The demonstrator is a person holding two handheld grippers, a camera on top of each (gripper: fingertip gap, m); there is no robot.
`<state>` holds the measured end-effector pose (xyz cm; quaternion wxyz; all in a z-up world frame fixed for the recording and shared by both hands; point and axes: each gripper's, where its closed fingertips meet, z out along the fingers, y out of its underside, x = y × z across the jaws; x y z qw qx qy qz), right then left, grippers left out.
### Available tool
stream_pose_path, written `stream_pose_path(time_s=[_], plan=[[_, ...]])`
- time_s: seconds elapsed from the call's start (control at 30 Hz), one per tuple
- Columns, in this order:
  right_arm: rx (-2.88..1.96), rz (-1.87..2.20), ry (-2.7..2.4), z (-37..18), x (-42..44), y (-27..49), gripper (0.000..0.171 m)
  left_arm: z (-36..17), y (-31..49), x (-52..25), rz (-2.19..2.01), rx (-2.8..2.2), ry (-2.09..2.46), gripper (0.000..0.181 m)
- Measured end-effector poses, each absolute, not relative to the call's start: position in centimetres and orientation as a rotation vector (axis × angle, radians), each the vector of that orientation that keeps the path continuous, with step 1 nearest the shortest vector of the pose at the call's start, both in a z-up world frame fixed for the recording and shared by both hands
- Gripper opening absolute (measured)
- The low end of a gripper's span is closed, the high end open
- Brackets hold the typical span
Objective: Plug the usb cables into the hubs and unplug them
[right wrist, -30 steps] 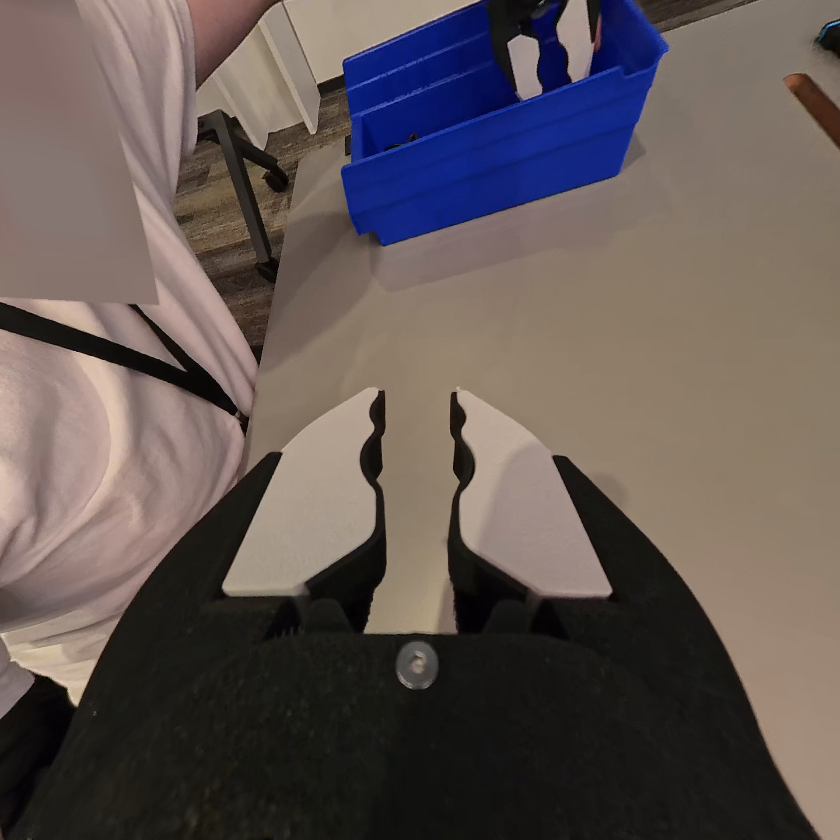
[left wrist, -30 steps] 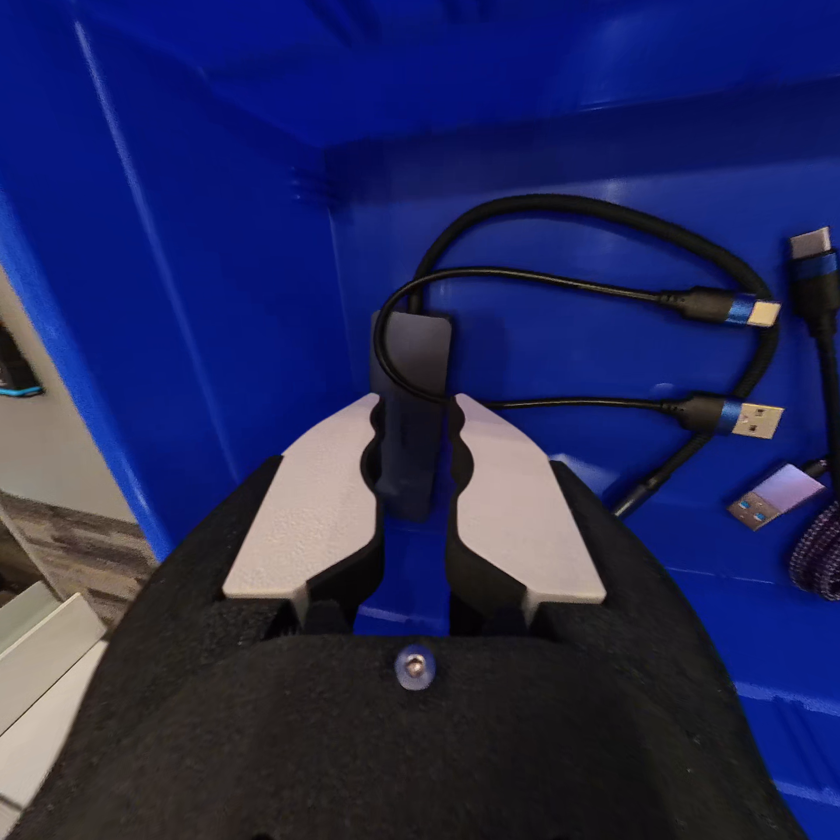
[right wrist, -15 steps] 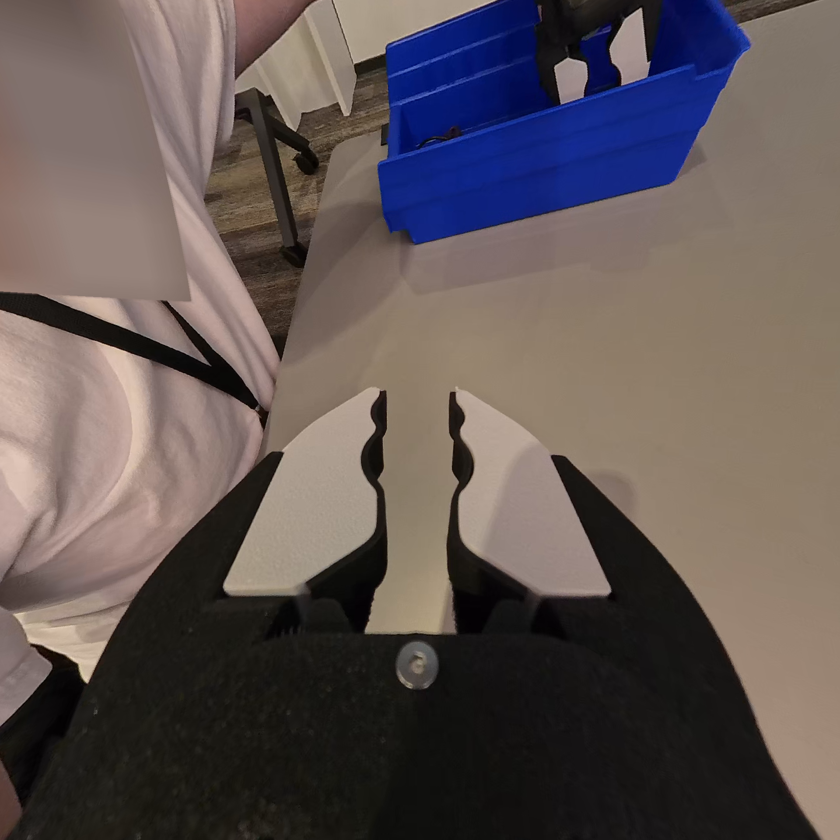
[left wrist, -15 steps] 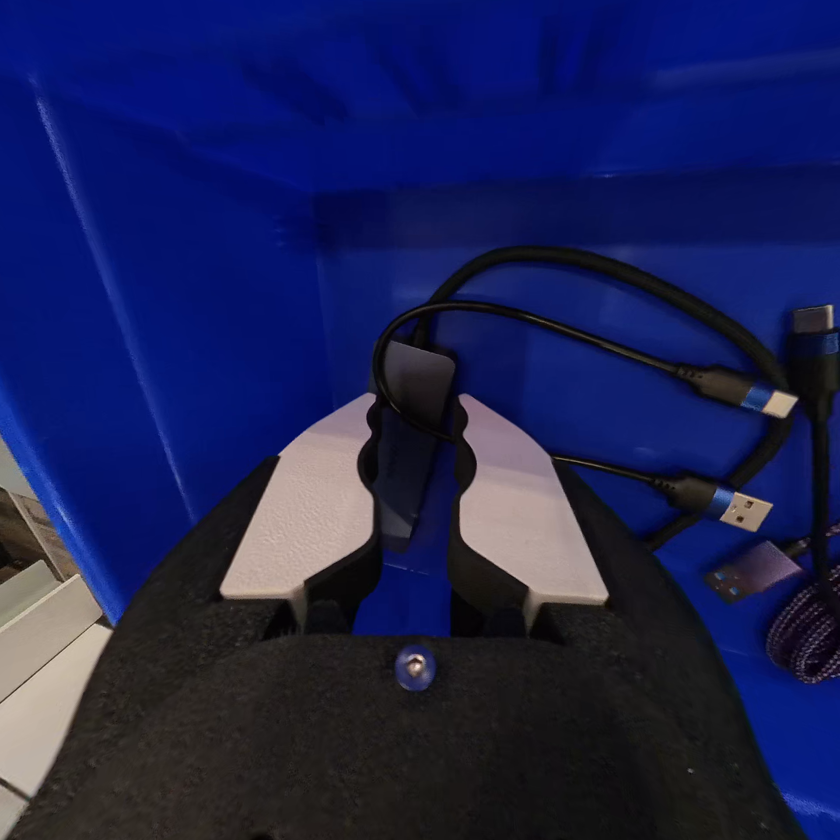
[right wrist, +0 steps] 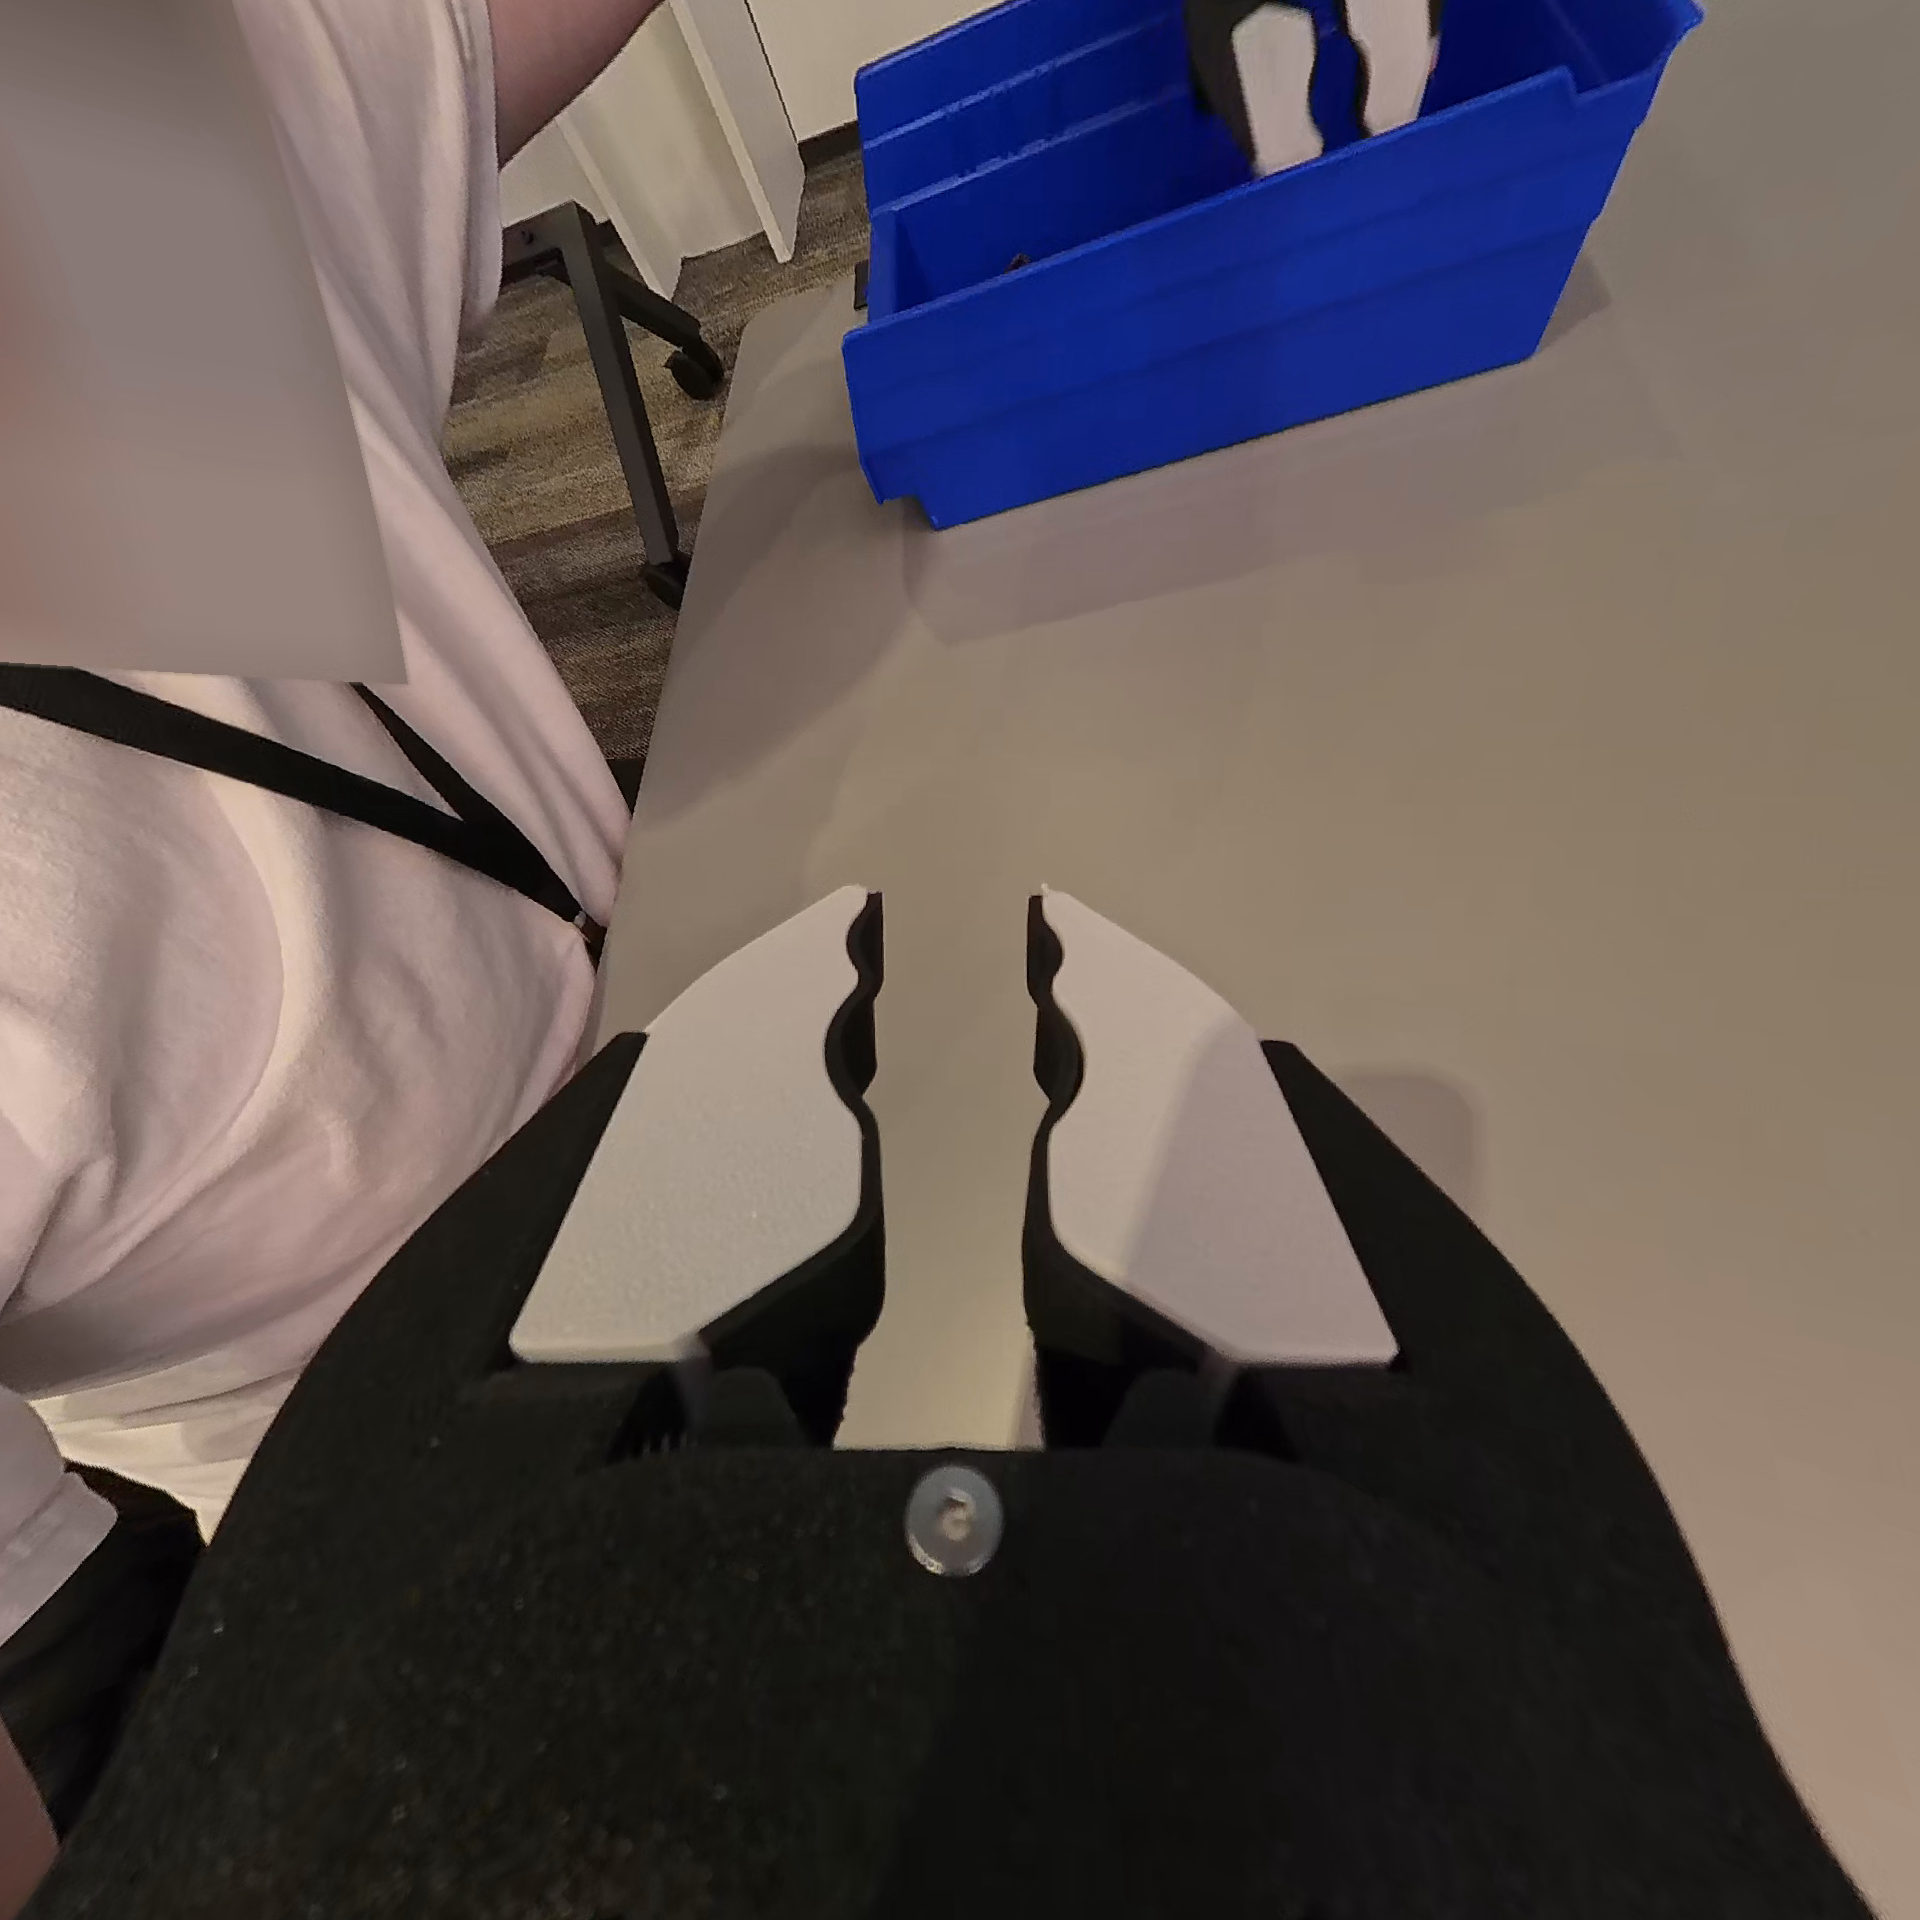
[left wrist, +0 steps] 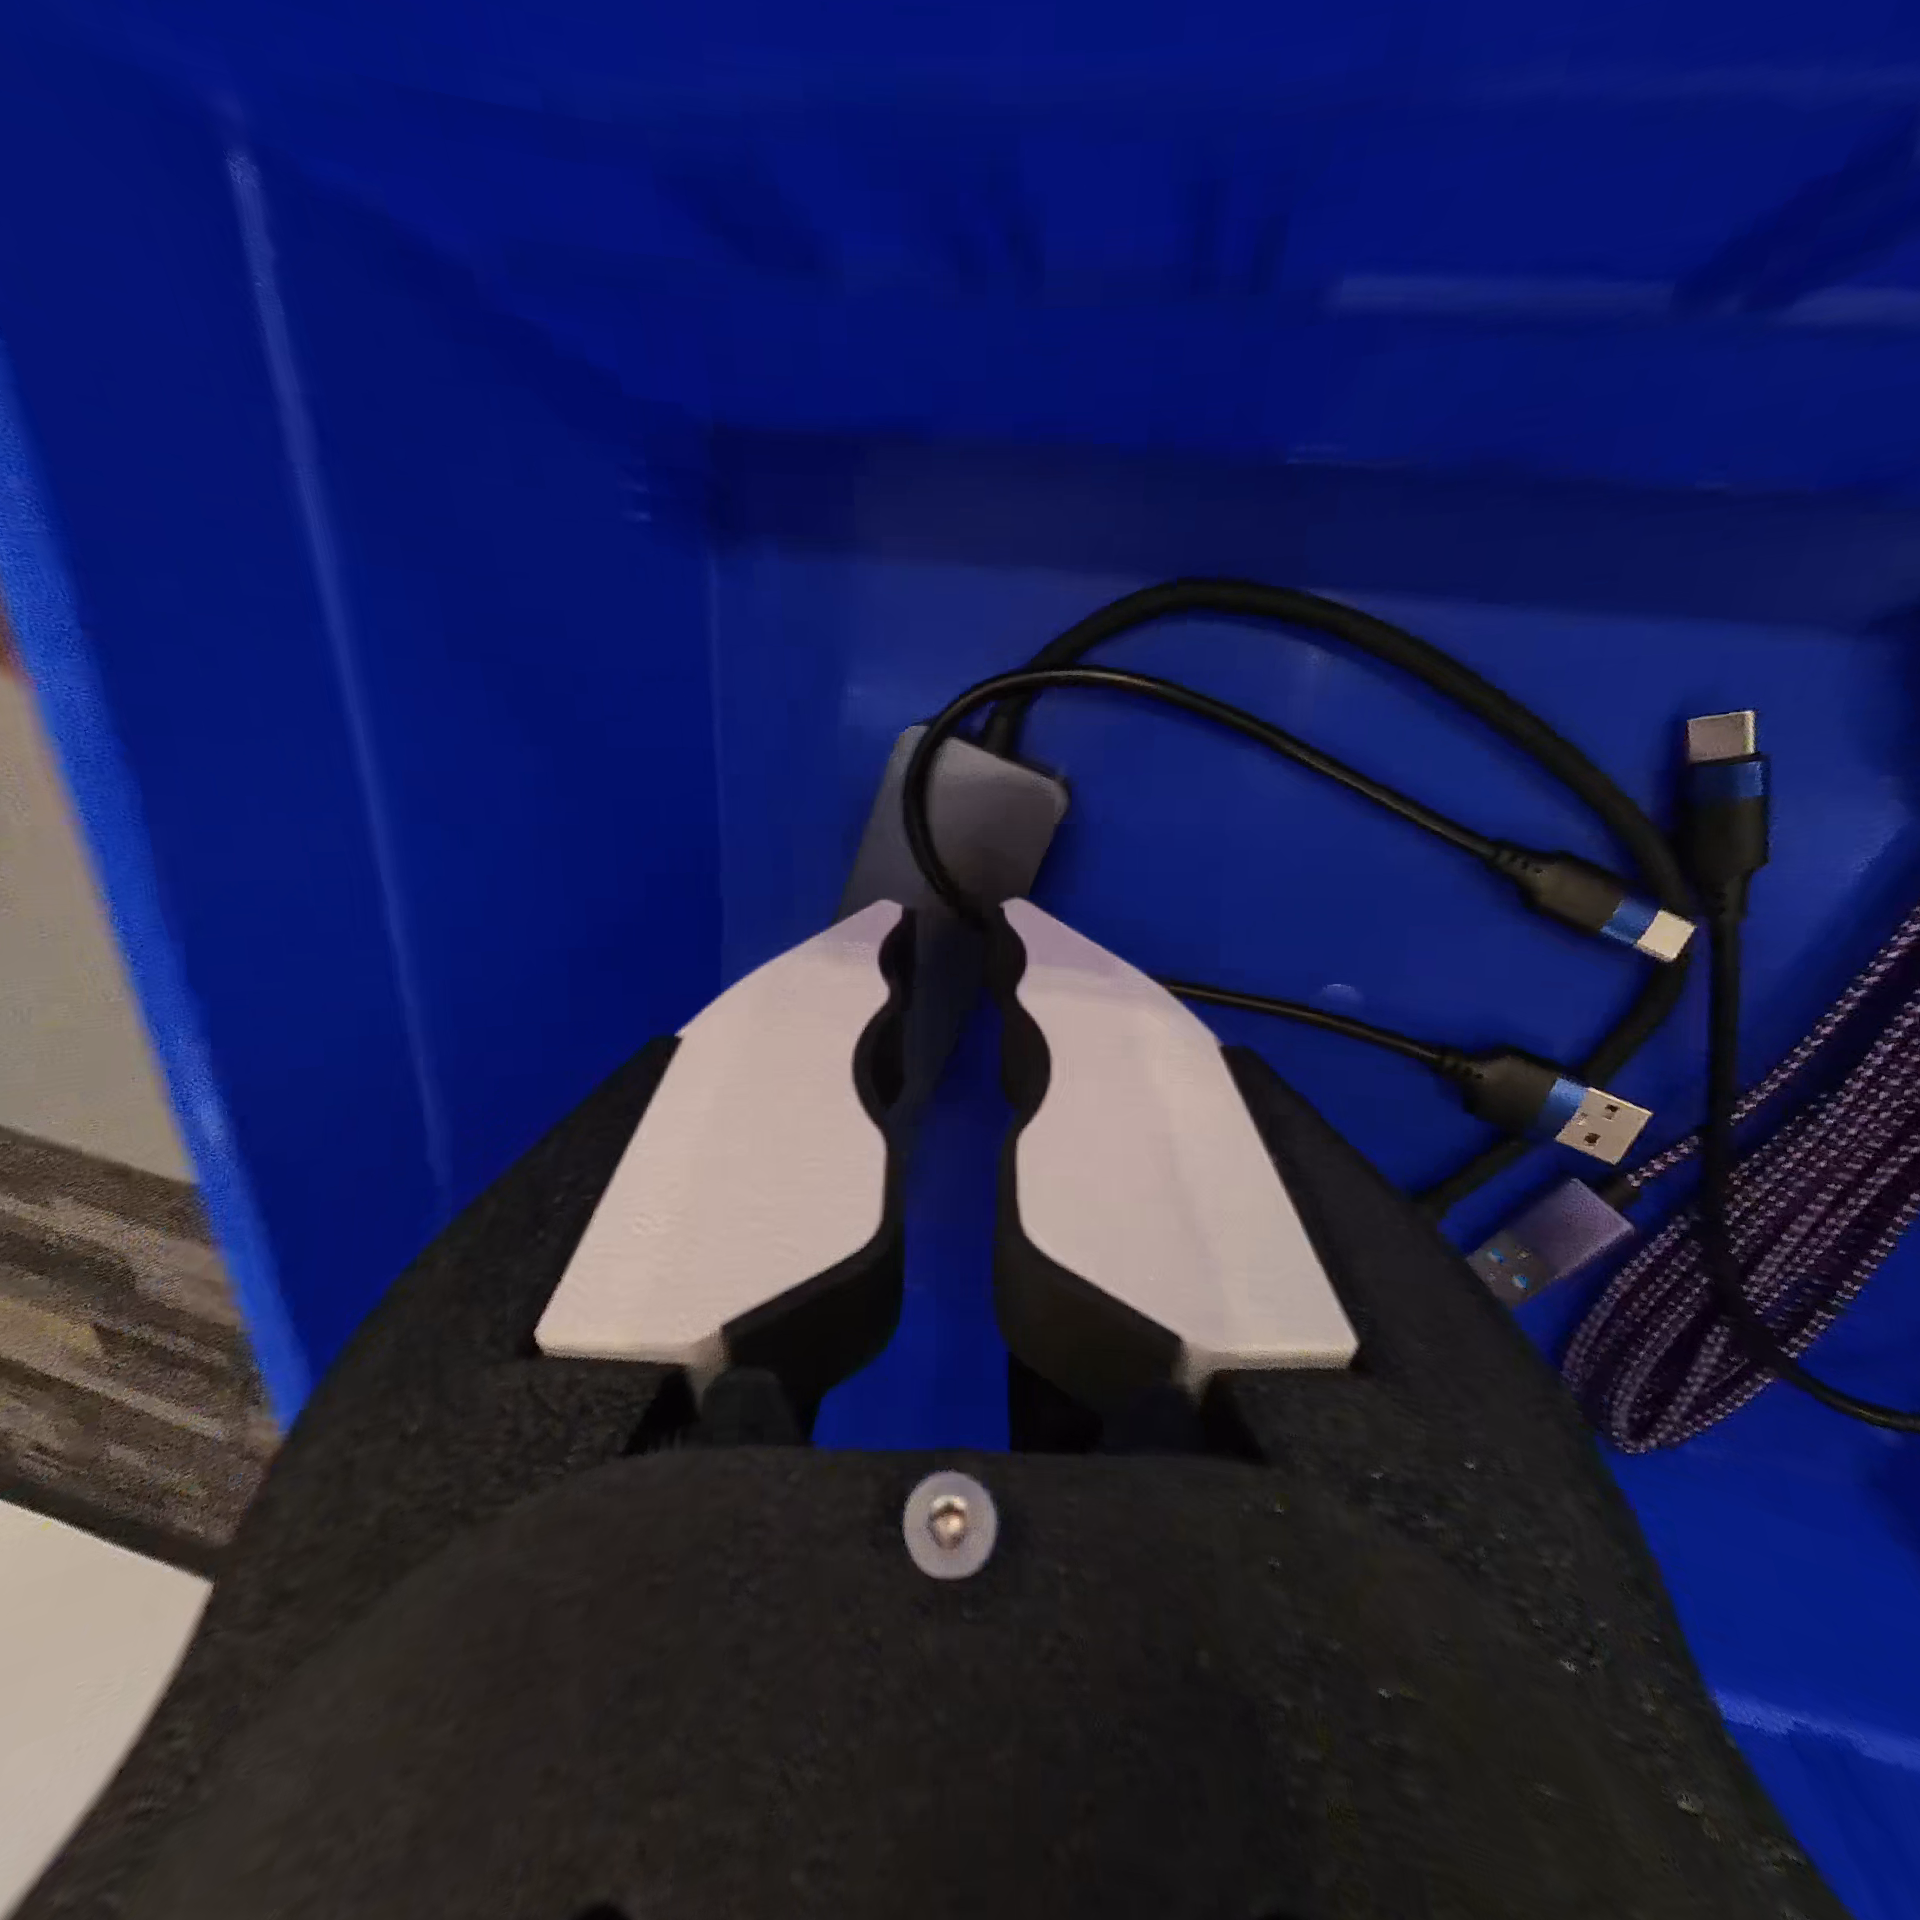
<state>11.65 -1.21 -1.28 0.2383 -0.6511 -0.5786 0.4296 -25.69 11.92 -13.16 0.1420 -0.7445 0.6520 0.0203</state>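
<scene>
Left gripper (left wrist: 951,914) reaches down into a blue bin (left wrist: 520,623), its pale fingers (left wrist: 748,1164) closed on a dark grey hub (left wrist: 971,821) that sits in the bin's near-left corner; the hub's lower end is pinched between the fingertips and its upper end sticks out beyond them, tilted. A thin black cable (left wrist: 1195,707) loops over the hub and ends in two blue-banded plugs lying loose on the bin floor to the right: a small oval plug (left wrist: 1652,930) and a flat rectangular plug (left wrist: 1600,1127). A thicker black cable (left wrist: 1455,665) arcs from the hub's top end. Farther right stands another blue-banded plug (left wrist: 1730,769), and beside it lies a coiled purple braided cable (left wrist: 1766,1247) with a silver plug (left wrist: 1548,1247) at its end. None of the plugs is in the hub. Right gripper (right wrist: 956,904) hovers over a bare grey table (right wrist: 1351,779), parted by a narrow gap and empty, well apart from the bin (right wrist: 1195,364), which sits at the far edge of the table. A person in a white shirt (right wrist: 260,987) is at the left.
</scene>
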Motion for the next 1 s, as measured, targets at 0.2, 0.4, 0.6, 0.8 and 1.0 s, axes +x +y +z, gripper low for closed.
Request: stream_pose_path(time_s=[0.2, 0.4, 0.6, 0.8, 1.0], plan=[[-1.773, 1.197, -1.583, -1.4, 11.7, -1.2, 0.026, -11.6, 10.2, -26.6, 0.033, -2.182, 1.892, 0.018], [-1.777, 1.234, -1.582, -2.1, 11.6, -1.1, 0.026, -11.3, 4.8, -28.0, 0.08, -2.212, 2.083, 0.018], [-1.765, 1.268, -1.58, -2.3, 11.4, -1.2, 0.026, -10.7, 0.6, -29.0, 0.206, -2.101, 2.267, 0.01], [-1.748, 1.294, -1.573, -2.1, 11.2, -1.7, 0.026, -12.9, -0.6, -30.1, 0.26, -2.114, 2.309, 0.013], [-1.752, 1.28, -1.58, -1.8, 11.6, -2.2, 0.025, -14.8, -0.7, -30.4, 0.322, -2.041, 2.347, 0.012]])
